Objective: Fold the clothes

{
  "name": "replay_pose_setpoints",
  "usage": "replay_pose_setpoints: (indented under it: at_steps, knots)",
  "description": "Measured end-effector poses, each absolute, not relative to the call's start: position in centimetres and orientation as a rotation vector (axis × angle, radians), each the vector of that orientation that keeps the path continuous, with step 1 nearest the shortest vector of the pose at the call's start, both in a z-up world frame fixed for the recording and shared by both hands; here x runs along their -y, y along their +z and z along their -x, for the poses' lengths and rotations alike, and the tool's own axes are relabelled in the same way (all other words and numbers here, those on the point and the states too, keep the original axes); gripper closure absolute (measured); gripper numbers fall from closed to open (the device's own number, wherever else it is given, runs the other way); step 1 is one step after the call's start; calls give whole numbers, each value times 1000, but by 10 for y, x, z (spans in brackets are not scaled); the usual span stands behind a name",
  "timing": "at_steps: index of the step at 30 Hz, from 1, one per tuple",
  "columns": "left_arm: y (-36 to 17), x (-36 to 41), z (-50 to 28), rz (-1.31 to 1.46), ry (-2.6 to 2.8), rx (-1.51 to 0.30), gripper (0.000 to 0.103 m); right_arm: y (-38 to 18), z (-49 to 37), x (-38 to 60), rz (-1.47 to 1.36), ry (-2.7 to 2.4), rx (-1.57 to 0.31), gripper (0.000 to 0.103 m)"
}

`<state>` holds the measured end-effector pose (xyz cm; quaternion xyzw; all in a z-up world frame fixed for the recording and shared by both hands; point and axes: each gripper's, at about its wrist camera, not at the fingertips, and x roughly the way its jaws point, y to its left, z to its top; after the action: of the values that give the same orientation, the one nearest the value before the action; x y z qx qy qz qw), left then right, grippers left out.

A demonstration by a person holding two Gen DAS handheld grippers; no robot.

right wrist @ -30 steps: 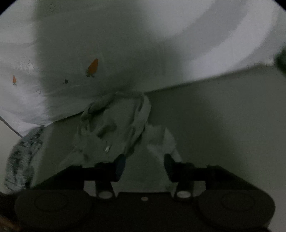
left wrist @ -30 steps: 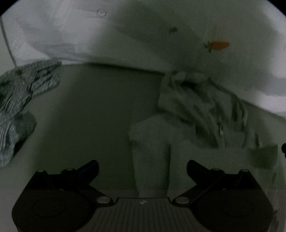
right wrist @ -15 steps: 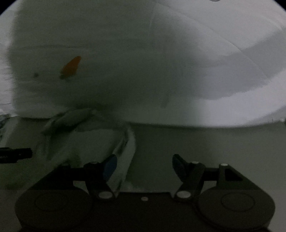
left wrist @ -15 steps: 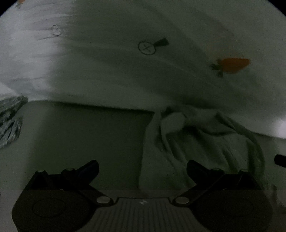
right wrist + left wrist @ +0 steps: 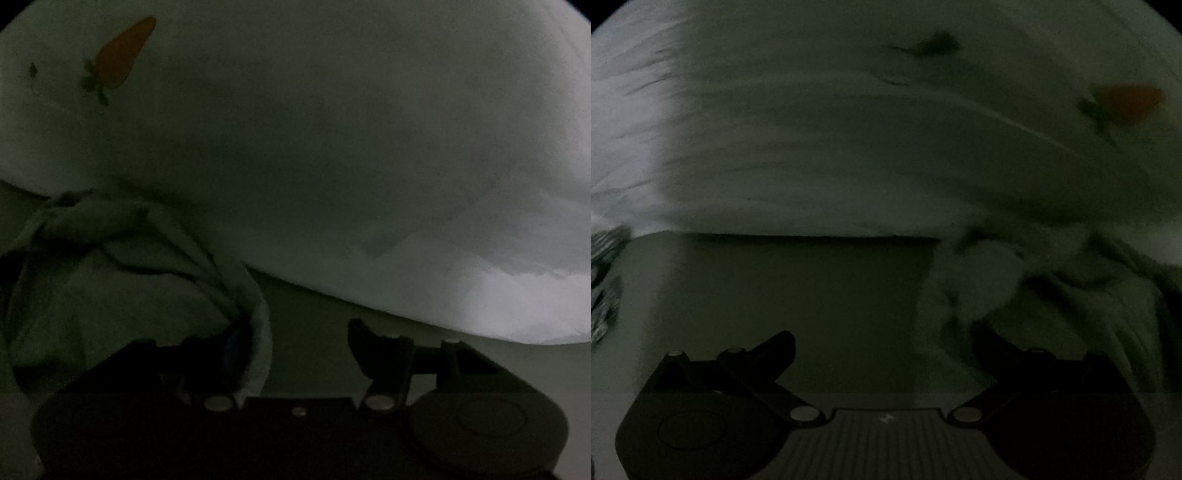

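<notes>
1. One left gripper (image 5: 882, 343), jaws spread on nothing; one pale garment (image 5: 1034, 295) crumpled just right of it, below one white sheet (image 5: 849, 147) with one orange carrot (image 5: 1130, 103).
2. One right gripper (image 5: 295, 339), jaws closing; garment (image 5: 110, 277) edge brushes one finger (image 5: 232, 347), below the sheet (image 5: 332, 147), one carrot (image 5: 123, 55).

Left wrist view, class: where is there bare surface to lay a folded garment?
Bare: the dark flat surface, bordered by the white carrot-print sheet behind, the crumpled pale garment right, striped grey cloth left. Crowded: the right side.
</notes>
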<state>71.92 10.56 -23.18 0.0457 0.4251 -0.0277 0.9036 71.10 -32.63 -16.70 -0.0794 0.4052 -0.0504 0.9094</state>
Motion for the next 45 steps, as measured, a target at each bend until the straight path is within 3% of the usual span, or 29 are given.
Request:
replay_pose_setpoints:
  at_steps: [3, 4, 5, 17, 24, 30, 39, 45]
  knots:
    - [-237, -98, -721, -110, -52, -866, 0, -166, -712, 323, 224, -116, -808, 47]
    - [-236, -99, -722, -103, -42, -874, 0, -164, -711, 323, 251, -146, -797, 63]
    - [-236, -99, -723, -101, -21, -883, 0, -162, -709, 323, 275, -177, -784, 67]
    - [-222, -84, -694, -354, 18, -867, 0, -76, -611, 336, 149, -344, -473, 67]
    - [-153, -121, -648, 87, 78, -735, 0, -51, -556, 332, 103, -373, -431, 67]
    - [-115, -131, -584, 135, 89, -651, 0, -38, -512, 328, 114, -392, -361, 67]
    - [-120, -152, -510, 155, 101, -675, 0, -40, -447, 319, 155, -369, -350, 65]
    - [-156, -150, -477, 117, 103, -763, 0, -73, -418, 313, 149, -361, -410, 65]
